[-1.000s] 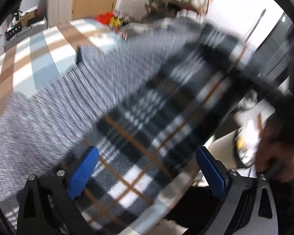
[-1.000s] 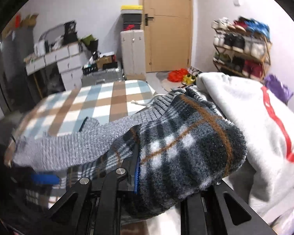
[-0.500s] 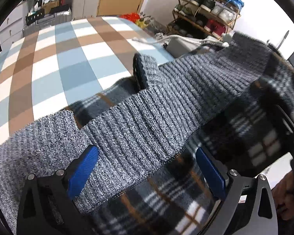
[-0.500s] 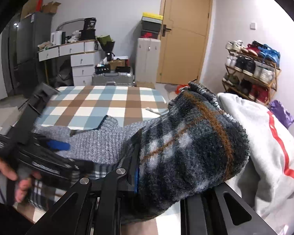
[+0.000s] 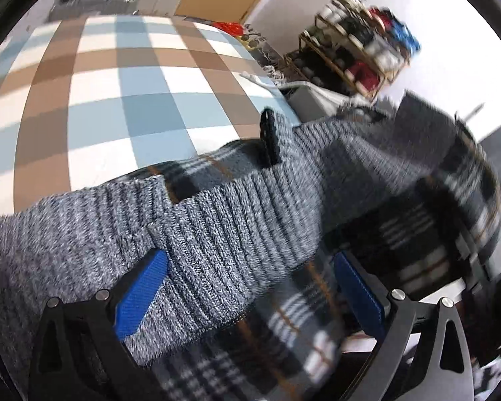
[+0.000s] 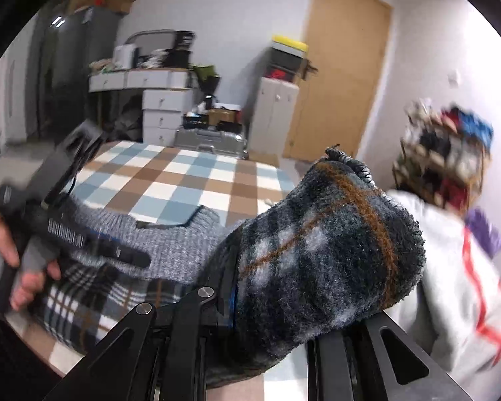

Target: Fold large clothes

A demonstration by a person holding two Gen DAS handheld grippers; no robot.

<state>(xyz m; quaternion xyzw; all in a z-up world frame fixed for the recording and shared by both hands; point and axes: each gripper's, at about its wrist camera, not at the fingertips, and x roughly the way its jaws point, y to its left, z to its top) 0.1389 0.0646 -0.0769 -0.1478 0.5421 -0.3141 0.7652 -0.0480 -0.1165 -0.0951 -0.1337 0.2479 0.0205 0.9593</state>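
Left tongs [image 5: 247,295] spread wide, blue pads [image 5: 140,295] well apart, tilted downward. Right tongs [image 6: 267,304] nearly closed, clamped tight. Left hand [image 6: 13,260] wrapped round its handle, fingers curled beneath.

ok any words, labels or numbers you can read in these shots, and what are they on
Nothing legible.
White printed strip on the left gripper's black handle: lettering is there, too blurred to read.
Boxes on the shelves by the door: no readable print.
Plaid garment and checked tablecloth: no text.
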